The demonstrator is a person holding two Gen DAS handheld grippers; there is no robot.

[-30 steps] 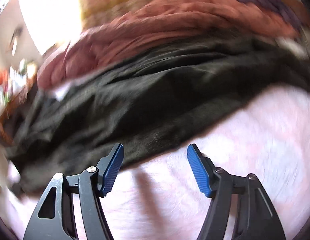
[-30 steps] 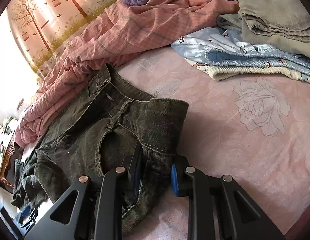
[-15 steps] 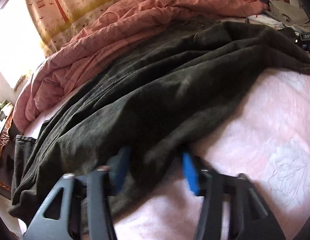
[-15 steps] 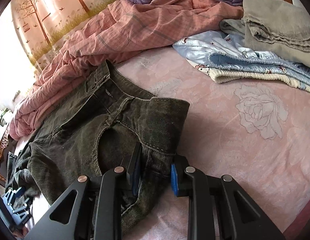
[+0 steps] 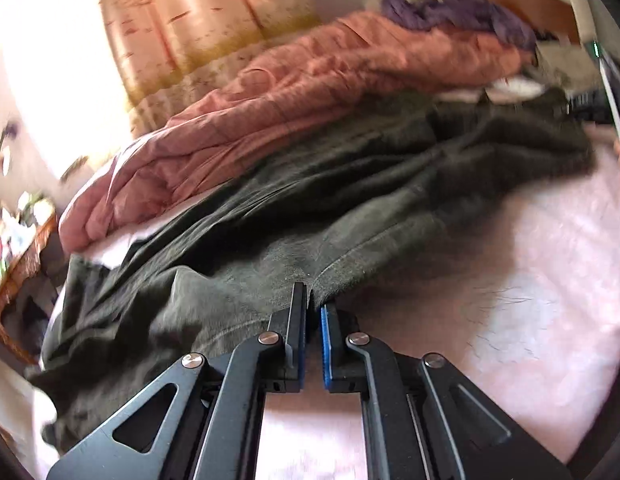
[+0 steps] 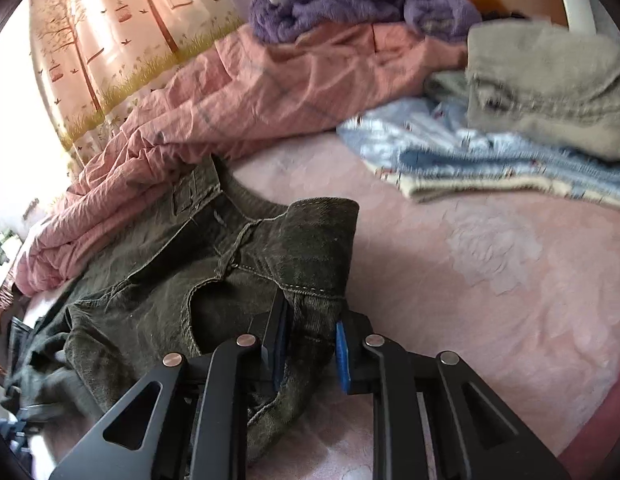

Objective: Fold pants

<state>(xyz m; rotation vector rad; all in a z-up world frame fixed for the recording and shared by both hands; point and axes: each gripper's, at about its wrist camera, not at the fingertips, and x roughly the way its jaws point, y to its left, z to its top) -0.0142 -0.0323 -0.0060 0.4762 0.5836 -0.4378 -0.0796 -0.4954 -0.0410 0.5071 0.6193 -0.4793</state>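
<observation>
Jaws once wide were clamped by the left gripper (image 5: 312,300) onto the pants (image 5: 330,208) leg edge; right gripper (image 6: 310,320) was closing on the waistband, legs stretched leftward across the bed (image 6: 490,280).

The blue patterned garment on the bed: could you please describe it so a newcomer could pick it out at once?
On the pink bedsheet, look to the far right of the dark green pants. The blue patterned garment lies flat under a folded beige pile; only it has a cream ribbed edge.
</observation>
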